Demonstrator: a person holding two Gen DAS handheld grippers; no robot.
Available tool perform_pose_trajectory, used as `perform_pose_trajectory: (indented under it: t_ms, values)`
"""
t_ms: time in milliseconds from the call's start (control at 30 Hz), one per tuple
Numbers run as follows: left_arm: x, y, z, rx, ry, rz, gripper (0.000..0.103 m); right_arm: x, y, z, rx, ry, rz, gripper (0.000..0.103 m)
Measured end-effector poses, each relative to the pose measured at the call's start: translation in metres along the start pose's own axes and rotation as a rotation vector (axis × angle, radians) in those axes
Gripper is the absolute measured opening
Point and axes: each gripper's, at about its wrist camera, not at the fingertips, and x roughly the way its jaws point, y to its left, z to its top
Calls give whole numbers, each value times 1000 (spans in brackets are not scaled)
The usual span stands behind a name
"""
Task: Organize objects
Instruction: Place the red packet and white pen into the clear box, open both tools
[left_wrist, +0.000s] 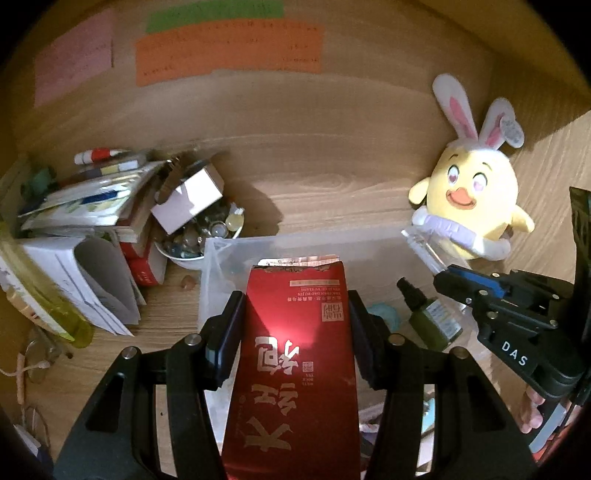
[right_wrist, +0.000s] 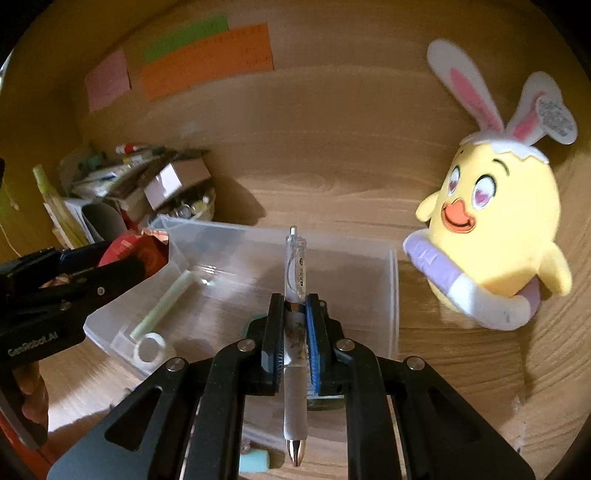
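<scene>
Presently left gripper (left_wrist: 295, 332) clamps tall red foil tea pouch (left_wrist: 295, 350), right gripper (right_wrist: 295, 332) clamps clear pen (right_wrist: 295, 288); risk: pouch snagging clear plastic bin (right_wrist: 393, 295) rim.

— What sits at the desk's back right corner?

— A yellow plush chick (right_wrist: 495, 229) with rabbit ears, upright, near the back panel.

— And on the back panel itself?

— A pink note (right_wrist: 108, 79), a green note (right_wrist: 184, 37) and an orange note (right_wrist: 208, 59), side by side.

— The back left corner?

— A pile of books (left_wrist: 85, 221), with a bowl of beads (left_wrist: 199, 236) just beside it and a small cardboard box (left_wrist: 188, 201) tilted on the bowl.
</scene>
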Motion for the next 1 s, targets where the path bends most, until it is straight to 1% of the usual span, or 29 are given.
perform_pose_trajectory:
  t_ms: [267,500,567,767,1000]
  values:
    - [28,-2,-1,9,51,-14,53,21,5,1,-36,48,-9,10]
    - [41,-7,-5,40,64,-2,53,37,11,-2,-69,94,1,10]
    - [45,-9,-7,50,69,-13,53,40,12,-3,-71,103,3,10]
    - [51,-13,-10,83,80,-15,53,48,10,-6,-65,131,13,10]
    - [50,-15,-12,100,88,-11,53,50,12,-8,-76,145,1,10]
